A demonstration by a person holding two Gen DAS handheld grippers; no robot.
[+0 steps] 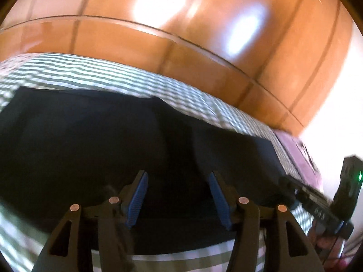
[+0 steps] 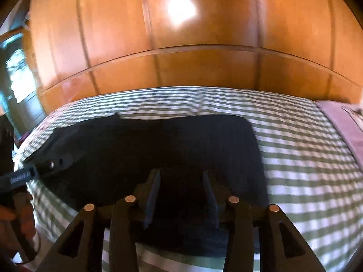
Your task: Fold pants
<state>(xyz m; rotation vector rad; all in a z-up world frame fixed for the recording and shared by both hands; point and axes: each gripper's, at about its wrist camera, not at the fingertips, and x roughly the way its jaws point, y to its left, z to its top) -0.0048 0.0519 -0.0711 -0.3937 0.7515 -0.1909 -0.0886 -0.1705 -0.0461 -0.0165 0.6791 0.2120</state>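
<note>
Pants (image 1: 109, 140), dark and laid flat, are being shown spread across a bed (image 1: 74, 72) covered in a green and white striped sheet. In the left wrist view the cloth is filling most of the lower frame, its far edge lying on the stripes near the wooden panelling (image 1: 204, 36) behind the bed. The left gripper (image 1: 178, 198) is being held just above the near part of the pants, its blue-padded fingers (image 1: 138, 197) being kept wide apart with nothing between them; whether the tips are touching the cloth cannot be told. At the right edge of that view the other tool (image 1: 317, 204) is being seen over the right end of the pants, with a purple strip (image 1: 295, 147) lying on the bed beyond it.

In the right wrist view the pants (image 2: 158, 149) are being shown as a long dark band running from the left side to just right of centre, with bare striped sheet (image 2: 306, 158) to the right. The right gripper (image 2: 181, 195) is being held over the near right part of the cloth, its fingers (image 2: 153, 192) being kept well open and gripping nothing. The left tool (image 2: 45, 165) is being seen at the left edge, over the left end of the pants.
</note>
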